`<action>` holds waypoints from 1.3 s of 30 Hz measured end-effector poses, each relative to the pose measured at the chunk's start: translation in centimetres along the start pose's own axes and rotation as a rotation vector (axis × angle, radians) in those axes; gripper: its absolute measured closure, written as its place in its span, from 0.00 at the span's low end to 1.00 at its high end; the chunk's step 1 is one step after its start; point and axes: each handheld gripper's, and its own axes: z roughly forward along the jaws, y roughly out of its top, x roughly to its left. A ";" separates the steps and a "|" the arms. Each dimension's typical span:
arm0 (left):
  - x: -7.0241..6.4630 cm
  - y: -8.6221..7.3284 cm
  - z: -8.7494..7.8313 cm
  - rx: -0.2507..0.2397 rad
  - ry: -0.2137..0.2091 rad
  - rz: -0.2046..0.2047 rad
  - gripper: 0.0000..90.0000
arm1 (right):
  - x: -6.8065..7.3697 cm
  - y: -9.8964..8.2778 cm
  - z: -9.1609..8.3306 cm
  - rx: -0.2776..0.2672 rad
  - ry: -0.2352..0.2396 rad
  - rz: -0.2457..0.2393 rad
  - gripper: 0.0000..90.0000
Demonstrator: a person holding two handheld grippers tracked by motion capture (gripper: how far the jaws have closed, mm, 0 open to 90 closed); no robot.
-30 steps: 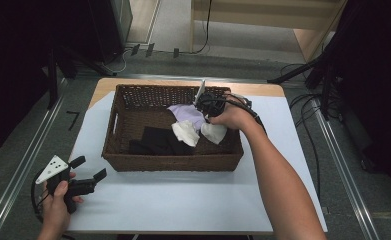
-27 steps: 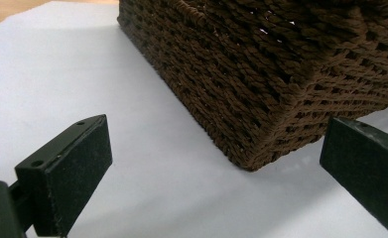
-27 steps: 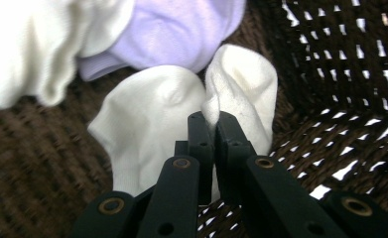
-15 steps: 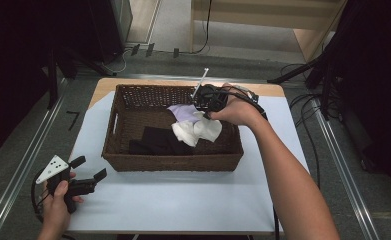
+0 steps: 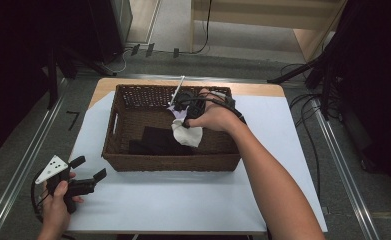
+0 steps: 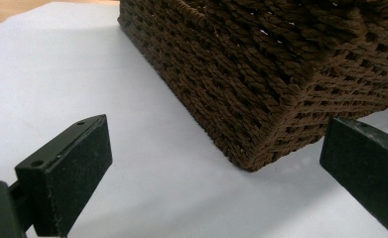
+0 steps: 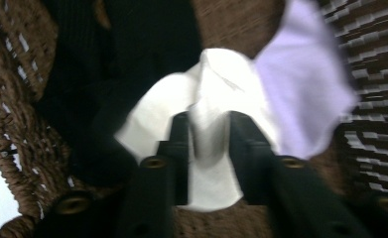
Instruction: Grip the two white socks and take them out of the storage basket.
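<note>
Over the far right of the woven basket [image 5: 133, 100], right gripper [image 7: 209, 124] pinching a fold of white cloth [image 7: 201, 148], jaws nearly closed on it; best lifted slowly, straight up, clear of the lilac cloth [image 7: 305, 99] and the black fabric [image 5: 158, 142] beneath; soft, limp, crumpled stuff against stiff brown wicker. Near left, left gripper [image 6: 216, 173] idle, jaws wide apart, empty, above the pale sheet [image 6: 57, 64].

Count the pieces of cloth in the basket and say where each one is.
3. A white cloth pinched in the right gripper, a lilac cloth beside it near the basket wall, and a black cloth lying on the bottom. More may be hidden underneath.
</note>
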 end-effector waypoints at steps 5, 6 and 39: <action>0.0 0.0 0.0 0.001 0.000 0.005 0.01 | 0.4 0.1 2.3 0.054 0.033 0.029 0.34; 0.0 0.0 0.0 0.001 0.000 0.005 0.01 | 0.5 0.1 2.7 0.062 0.036 0.030 0.28; 0.0 0.0 0.0 0.004 -0.003 0.008 0.01 | -0.2 -0.6 6.7 0.115 -0.097 0.117 0.39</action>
